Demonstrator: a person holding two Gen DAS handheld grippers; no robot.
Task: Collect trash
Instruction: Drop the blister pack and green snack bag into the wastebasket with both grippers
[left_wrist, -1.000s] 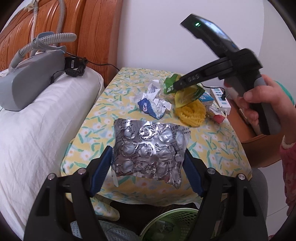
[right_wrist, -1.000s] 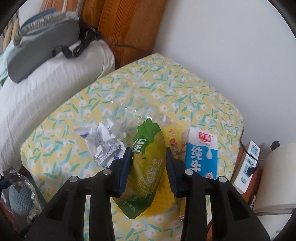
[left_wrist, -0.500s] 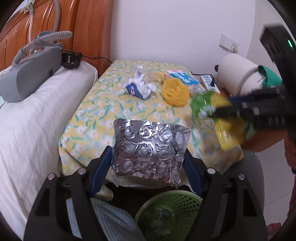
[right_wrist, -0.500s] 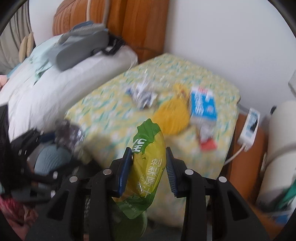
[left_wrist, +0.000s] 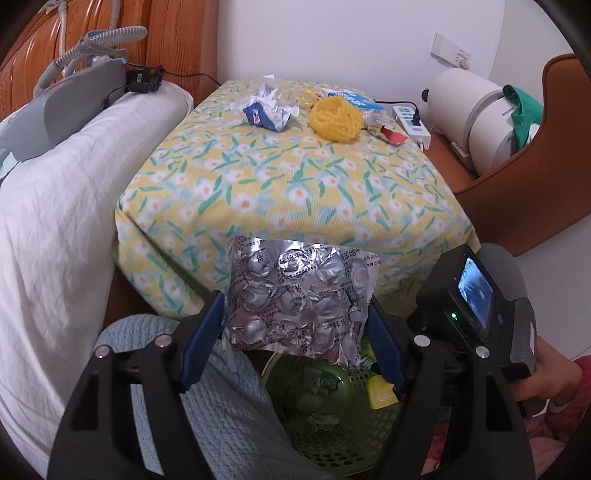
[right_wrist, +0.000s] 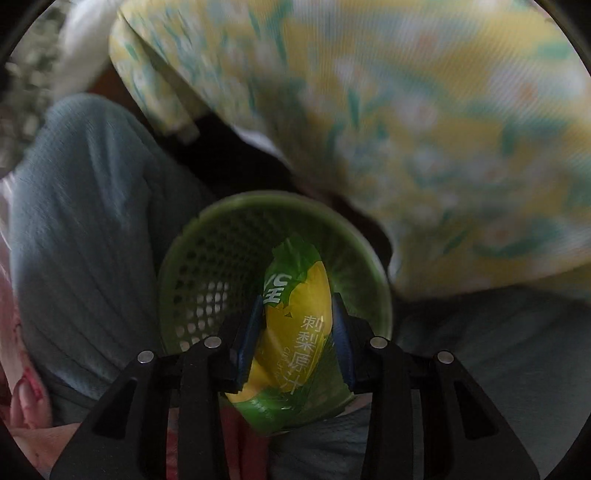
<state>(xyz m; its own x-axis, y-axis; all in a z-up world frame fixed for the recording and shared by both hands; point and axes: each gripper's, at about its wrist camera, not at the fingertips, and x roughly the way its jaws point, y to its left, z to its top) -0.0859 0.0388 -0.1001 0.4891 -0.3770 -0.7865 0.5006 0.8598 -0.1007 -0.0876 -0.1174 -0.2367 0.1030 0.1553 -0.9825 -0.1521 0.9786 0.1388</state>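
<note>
My left gripper (left_wrist: 295, 325) is shut on a crumpled silver pill blister sheet (left_wrist: 299, 299), held above the green perforated trash basket (left_wrist: 295, 421) on the floor. My right gripper (right_wrist: 297, 325) is shut on a green and yellow juice pouch (right_wrist: 295, 332), held over the basket's mouth (right_wrist: 184, 280). The pouch's yellow corner (left_wrist: 380, 393) shows in the left wrist view, beside the right gripper's body (left_wrist: 476, 306). A crumpled blue and white wrapper (left_wrist: 266, 110), a yellow scrubber (left_wrist: 336, 116) and a milk carton (left_wrist: 354, 98) lie on the floral table (left_wrist: 295, 184).
A white pillow (left_wrist: 55, 206) with a grey machine (left_wrist: 62, 107) lies left of the table. A power strip (left_wrist: 412, 123), a white cylinder appliance (left_wrist: 469, 114) and a brown chair (left_wrist: 524, 177) stand at the right. Grey-blue knit fabric (left_wrist: 221, 406) borders the basket.
Both grippers have drawn back from the table and dropped toward the basket. The right gripper has carried the pouch from table height down over the basket's mouth.
</note>
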